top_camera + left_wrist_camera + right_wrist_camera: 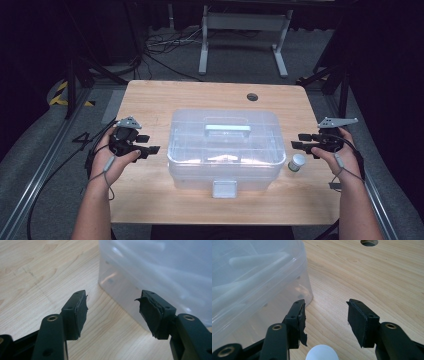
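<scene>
A clear plastic storage box [224, 145] with a pale green handle [227, 128] and a front latch [224, 188] sits shut in the middle of the wooden table [150, 100]. My left gripper [148, 143] is held just left of the box, jaws open and empty, pointing at its side wall [155, 272]. My right gripper [299, 140] hovers just right of the box, also open with nothing between its pads. A small bottle with a white cap [297, 162] stands on the table right below the right gripper; its cap [322, 353] shows between the jaws' bases.
A round cable hole [252, 96] is in the table's far right part. Beyond the table, cables and a white metal frame [245, 30] lie on the grey floor. Rails run along both sides of the table.
</scene>
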A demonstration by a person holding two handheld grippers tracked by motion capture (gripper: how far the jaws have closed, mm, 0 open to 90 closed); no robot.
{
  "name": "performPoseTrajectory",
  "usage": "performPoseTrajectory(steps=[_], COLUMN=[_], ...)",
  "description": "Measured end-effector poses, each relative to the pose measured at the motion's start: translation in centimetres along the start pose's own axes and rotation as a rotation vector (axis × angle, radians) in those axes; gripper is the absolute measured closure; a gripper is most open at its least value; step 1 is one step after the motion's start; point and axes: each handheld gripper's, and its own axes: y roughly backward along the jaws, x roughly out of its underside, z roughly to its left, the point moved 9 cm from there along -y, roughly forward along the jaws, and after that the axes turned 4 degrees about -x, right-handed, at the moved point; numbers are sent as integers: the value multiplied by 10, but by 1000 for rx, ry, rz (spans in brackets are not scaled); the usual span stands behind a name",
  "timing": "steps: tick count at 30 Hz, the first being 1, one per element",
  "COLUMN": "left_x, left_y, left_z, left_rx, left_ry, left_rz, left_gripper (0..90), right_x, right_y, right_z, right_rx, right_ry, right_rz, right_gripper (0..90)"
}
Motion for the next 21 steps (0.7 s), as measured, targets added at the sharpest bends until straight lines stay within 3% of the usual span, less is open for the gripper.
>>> performPoseTrajectory(steps=[4, 6, 12, 21], left_x=[-5, -12, -28, -61], left_y=[4, 8, 18, 34], left_z=[-7, -12, -21, -39], left_rx=[19, 27, 48, 71], left_ry=[1, -27, -42, -107], left_rz=[14, 18, 1, -18], left_gripper=[398, 399, 397, 391], right_x=[0, 2, 2, 5], right_y=[0, -2, -3, -7], right_z=[-1, -1, -1, 0], right_rx=[4, 1, 0, -4], right_ry=[-5, -13, -18, -19], right_rz=[-2, 3, 2, 13], right_gripper=[488, 483, 474, 469])
